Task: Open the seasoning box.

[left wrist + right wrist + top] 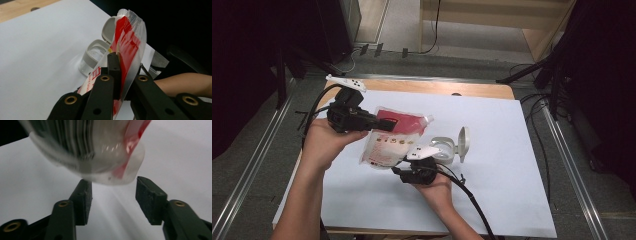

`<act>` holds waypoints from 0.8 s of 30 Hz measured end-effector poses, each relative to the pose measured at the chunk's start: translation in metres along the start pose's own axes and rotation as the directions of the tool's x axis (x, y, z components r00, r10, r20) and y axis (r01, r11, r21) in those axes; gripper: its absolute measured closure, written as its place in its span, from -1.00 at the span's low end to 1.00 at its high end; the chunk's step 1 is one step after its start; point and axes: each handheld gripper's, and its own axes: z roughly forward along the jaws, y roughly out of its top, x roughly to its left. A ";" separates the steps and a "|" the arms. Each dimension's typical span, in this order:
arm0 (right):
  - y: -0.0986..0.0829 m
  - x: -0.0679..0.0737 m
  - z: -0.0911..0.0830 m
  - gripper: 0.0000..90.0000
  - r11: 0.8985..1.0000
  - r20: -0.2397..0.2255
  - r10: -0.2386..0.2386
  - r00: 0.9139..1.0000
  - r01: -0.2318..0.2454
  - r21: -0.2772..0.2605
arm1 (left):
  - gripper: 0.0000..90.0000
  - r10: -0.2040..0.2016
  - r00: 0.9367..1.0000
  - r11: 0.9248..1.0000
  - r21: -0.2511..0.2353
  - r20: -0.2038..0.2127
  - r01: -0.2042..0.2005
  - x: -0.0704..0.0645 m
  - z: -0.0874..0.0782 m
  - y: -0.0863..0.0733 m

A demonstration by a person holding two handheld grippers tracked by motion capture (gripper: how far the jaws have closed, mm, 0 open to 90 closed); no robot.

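While the person's right hand (437,187) comes in over the near edge of the table (512,200), its right gripper (404,171) sits just under the bottom corner of a refill pouch (392,140). Seen from the right gripper view, the two jaws stand spread apart, with the rounded bottom corner of the pouch (100,152) hanging just above the gap between them and no pad pressing on it.

Farther in and toward the left edge, the left hand (324,142) holds the left gripper (387,125), whose jaws are clamped on the red upper part of the pouch (127,47), keeping it lifted off the white sheet (492,125) and tilted. A spout sits at its top corner.

Just beyond the right gripper, a small clear container (443,149) with a grey rim stands on the sheet near the table's middle, its hinged lid (463,143) flipped open and standing upright.
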 end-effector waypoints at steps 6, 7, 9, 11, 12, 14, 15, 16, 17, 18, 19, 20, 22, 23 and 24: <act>-0.002 0.002 0.001 -0.16 0.999 0.007 -0.009 1.000 0.010 -0.045 | 1.00 -0.031 0.999 1.000 0.005 0.030 0.031 0.003 0.005 0.000; -0.002 0.004 0.000 -0.09 0.998 0.001 -0.021 1.000 0.021 -0.057 | 1.00 -0.045 0.998 0.999 0.003 0.034 0.045 0.005 0.006 -0.001; -0.001 0.009 -0.002 -0.01 0.995 0.006 -0.066 0.998 0.067 -0.076 | 1.00 -0.071 0.996 0.997 -0.012 0.057 0.072 0.008 0.006 -0.001; -0.002 0.012 -0.004 0.05 0.991 0.006 -0.094 0.996 0.094 -0.094 | 1.00 -0.075 0.995 0.997 -0.017 0.060 0.076 0.010 0.007 -0.002; -0.001 0.014 -0.005 0.07 0.989 0.003 -0.113 0.994 0.113 -0.095 | 1.00 -0.070 0.996 0.997 -0.015 0.057 0.071 0.009 0.009 -0.001; -0.001 0.016 -0.005 0.08 0.988 -0.002 -0.118 0.993 0.117 -0.097 | 1.00 -0.069 0.996 0.997 -0.021 0.049 0.070 0.008 0.010 -0.001; -0.001 0.017 -0.006 0.09 0.989 -0.011 -0.113 0.994 0.111 -0.102 | 1.00 -0.066 0.997 0.998 -0.022 0.037 0.066 0.007 0.012 0.000; 0.000 0.020 -0.007 0.13 0.988 -0.016 -0.123 0.992 0.121 -0.096 | 1.00 -0.047 0.999 0.999 -0.013 0.026 0.048 0.005 0.017 0.001; 0.000 0.020 -0.007 0.13 0.988 -0.016 -0.123 0.992 0.121 -0.096 | 1.00 -0.047 0.999 0.999 -0.013 0.026 0.048 0.005 0.017 0.001; 0.001 0.025 -0.007 0.15 0.989 -0.012 -0.127 0.992 0.125 -0.081 | 0.99 -0.037 0.999 0.999 -0.007 0.023 0.038 0.004 0.020 0.001; 0.001 0.025 -0.007 0.15 0.989 -0.012 -0.127 0.992 0.125 -0.081 | 0.99 -0.029 1.000 1.000 -0.005 0.010 0.029 0.004 0.022 0.002; 0.000 0.025 -0.007 0.16 0.993 -0.042 -0.093 0.995 0.090 -0.082 | 0.98 -0.018 1.000 1.000 0.015 -0.012 0.018 0.004 0.027 0.002; 0.000 0.025 -0.008 0.17 0.993 -0.047 -0.084 0.995 0.080 -0.083 | 0.96 -0.011 1.000 0.999 0.032 -0.029 0.012 0.004 0.031 0.002; 0.000 0.025 -0.009 0.18 0.995 -0.064 -0.068 0.996 0.063 -0.082 | 0.94 -0.007 1.000 0.999 0.045 -0.030 0.008 0.004 0.034 0.001; 0.002 0.024 -0.011 0.21 0.995 -0.073 -0.052 0.996 0.046 -0.086 | 0.91 -0.001 1.000 0.998 0.067 -0.024 0.002 0.006 0.040 0.000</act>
